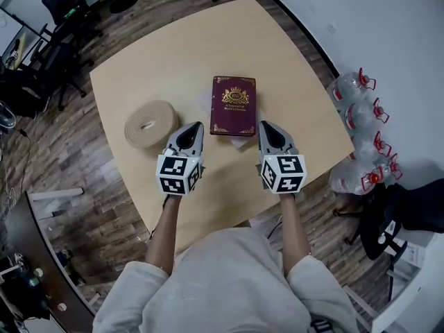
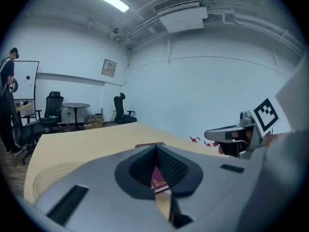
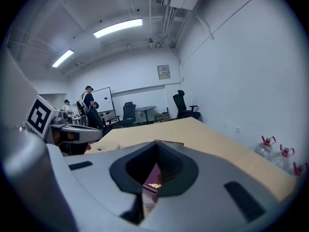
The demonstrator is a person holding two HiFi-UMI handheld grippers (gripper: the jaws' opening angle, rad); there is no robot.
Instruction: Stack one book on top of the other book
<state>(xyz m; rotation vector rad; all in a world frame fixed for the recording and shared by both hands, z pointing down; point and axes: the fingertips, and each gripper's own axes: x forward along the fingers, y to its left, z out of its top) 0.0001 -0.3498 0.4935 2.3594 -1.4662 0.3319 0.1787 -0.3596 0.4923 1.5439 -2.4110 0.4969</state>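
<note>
A maroon book [image 1: 234, 105] with gold print lies flat near the middle of the tan table [image 1: 166, 61]. A pale edge of a second book [image 1: 240, 142] shows under its near end. My left gripper [image 1: 196, 127] hovers just off the maroon book's near left corner, jaws shut and empty. My right gripper [image 1: 266, 125] hovers off the near right corner, also shut and empty. In the left gripper view the book [image 2: 158, 183] shows through the hollow behind the closed jaws. It shows the same way in the right gripper view [image 3: 155, 180].
A coil of tan strap [image 1: 150, 123] lies on the table left of the book. Large water bottles [image 1: 361, 130] stand on the floor at the right. Office chairs [image 1: 66, 12] stand beyond the table's far left. People stand by a whiteboard [image 3: 89, 103] across the room.
</note>
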